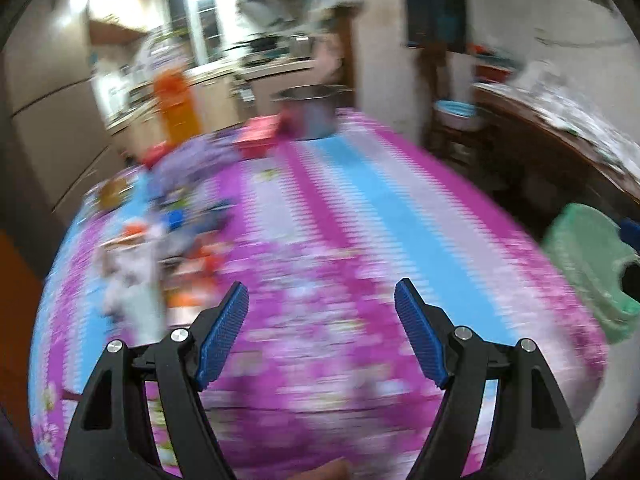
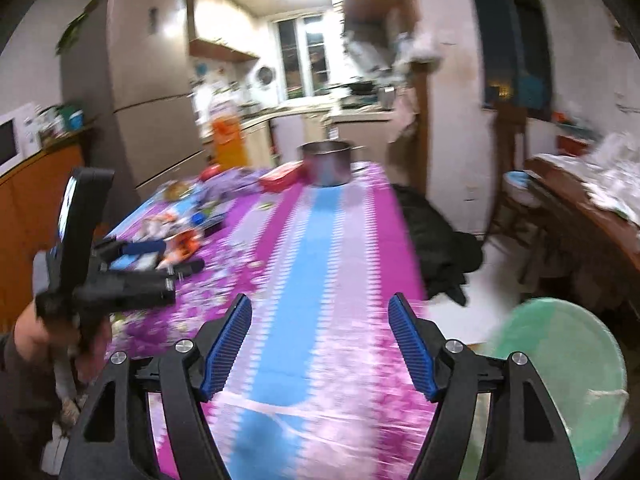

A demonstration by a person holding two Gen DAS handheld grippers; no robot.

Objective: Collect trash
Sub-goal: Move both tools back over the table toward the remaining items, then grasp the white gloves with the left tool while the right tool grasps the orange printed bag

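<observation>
Both views are motion-blurred. My left gripper (image 1: 321,294) is open and empty above the pink, blue and white striped tablecloth (image 1: 360,216). A blurred heap of wrappers and packets (image 1: 160,248) lies to its left on the table. My right gripper (image 2: 320,306) is open and empty over the same cloth (image 2: 304,248). The left tool (image 2: 92,272) shows at the left of the right wrist view, near the trash heap (image 2: 180,240). A bin lined with a green bag (image 2: 560,380) stands off the table's right edge; it also shows in the left wrist view (image 1: 588,264).
A steel pot (image 2: 326,162) and a red box (image 2: 280,176) stand at the table's far end. An orange bottle (image 2: 228,140), a fridge (image 2: 148,112) and a kitchen counter lie beyond. A dark cloth (image 2: 436,240) lies on the floor; a cluttered wooden table (image 2: 580,200) stands right.
</observation>
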